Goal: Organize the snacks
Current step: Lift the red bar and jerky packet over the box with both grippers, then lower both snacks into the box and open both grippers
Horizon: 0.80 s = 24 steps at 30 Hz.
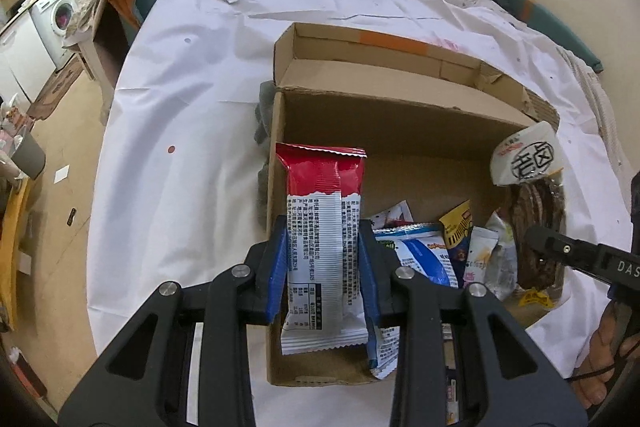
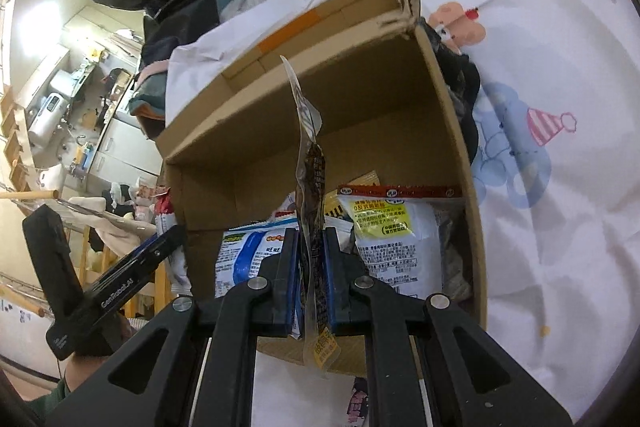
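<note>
Left gripper (image 1: 323,259) clamped on a red-and-white bar (image 1: 322,227), blue pads (image 1: 278,267) pressing both long sides. Bar upright, red end up, hanging over the near left corner of the box (image 1: 400,115). Box open-topped, cardboard, far flap folded back with an orange tape strip, standing on a white sheet (image 1: 192,99) over a bed.

Right gripper (image 2: 311,267) clamped on a thin clear jerky pack (image 2: 314,187), seen edge-on from its own camera, dark strip inside, yellow label at the lower end. Pack upright over the box's near right corner; from the left camera, visible flat-on at the right wall, white header with black print on top.

Inside the box, along the near wall: a blue-and-white pouch (image 1: 424,259), a yellow packet (image 1: 458,231), a white bag with a red strip (image 2: 396,227), a few more wrappers jumbled between. Far half of the box floor bare.

Grey cloth (image 1: 264,155) bunched against the box's left wall outside.
</note>
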Each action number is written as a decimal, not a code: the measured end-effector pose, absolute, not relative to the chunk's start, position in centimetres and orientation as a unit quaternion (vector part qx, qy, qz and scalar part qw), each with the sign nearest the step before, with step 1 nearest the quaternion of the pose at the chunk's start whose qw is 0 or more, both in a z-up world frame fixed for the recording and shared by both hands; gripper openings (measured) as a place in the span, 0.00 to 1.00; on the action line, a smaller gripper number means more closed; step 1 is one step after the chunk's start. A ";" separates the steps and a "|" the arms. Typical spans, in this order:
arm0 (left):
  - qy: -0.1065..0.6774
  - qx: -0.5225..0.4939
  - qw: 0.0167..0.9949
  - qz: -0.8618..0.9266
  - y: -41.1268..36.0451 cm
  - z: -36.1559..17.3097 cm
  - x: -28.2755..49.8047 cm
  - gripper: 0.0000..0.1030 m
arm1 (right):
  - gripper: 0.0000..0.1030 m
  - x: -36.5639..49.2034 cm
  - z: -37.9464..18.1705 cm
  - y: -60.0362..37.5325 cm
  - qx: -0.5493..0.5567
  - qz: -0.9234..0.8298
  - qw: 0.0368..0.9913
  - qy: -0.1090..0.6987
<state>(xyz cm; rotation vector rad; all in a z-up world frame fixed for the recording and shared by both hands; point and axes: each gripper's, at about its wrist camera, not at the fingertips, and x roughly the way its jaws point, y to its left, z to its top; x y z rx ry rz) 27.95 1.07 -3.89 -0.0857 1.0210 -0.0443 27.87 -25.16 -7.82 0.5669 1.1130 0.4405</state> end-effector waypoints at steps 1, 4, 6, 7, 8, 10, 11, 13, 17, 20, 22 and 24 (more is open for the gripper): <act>0.490 -0.041 0.870 -0.023 1.1 -4.0 28.0 0.28 | 0.12 27.9 -7.9 -25.0 0.262 0.206 0.788 0.518; 0.494 -0.046 0.868 -0.023 1.0 -4.2 28.1 0.28 | 0.12 28.1 -7.9 -24.3 0.253 0.213 0.786 0.522; 0.495 -0.045 0.867 -0.026 0.8 -4.2 28.1 0.28 | 0.13 28.2 -8.0 -24.1 0.247 0.209 0.788 0.524; 0.496 -0.041 0.867 -0.026 0.7 -4.2 28.1 0.28 | 0.13 28.2 -8.0 -24.1 0.242 0.203 0.790 0.525; 0.497 -0.037 0.867 -0.025 0.6 -4.2 28.1 0.29 | 0.14 28.2 -8.1 -24.1 0.237 0.197 0.793 0.525; 0.502 -0.033 0.864 -0.023 0.4 -4.3 28.1 0.32 | 0.15 28.2 -8.0 -24.3 0.240 0.193 0.796 0.521; 0.502 -0.033 0.864 -0.021 0.4 -4.3 28.0 0.32 | 0.15 28.2 -7.8 -24.4 0.241 0.195 0.797 0.518; 0.500 -0.031 0.865 -0.022 0.3 -4.1 27.9 0.34 | 0.15 28.2 -7.7 -24.4 0.243 0.198 0.797 0.516; 0.492 -0.040 0.869 -0.034 0.3 -3.7 27.5 0.59 | 0.15 28.3 -7.8 -24.2 0.241 0.199 0.797 0.518; 0.490 -0.040 0.870 -0.033 0.3 -3.4 27.3 0.77 | 0.16 28.3 -7.5 -24.3 0.239 0.195 0.802 0.512; 0.482 -0.037 0.875 -0.028 0.3 -3.1 27.1 0.78 | 0.23 28.2 -7.3 -24.6 0.245 0.197 0.803 0.507; 0.480 -0.040 0.876 -0.029 0.4 -2.9 27.0 0.79 | 0.32 28.0 -7.0 -24.7 0.247 0.203 0.804 0.501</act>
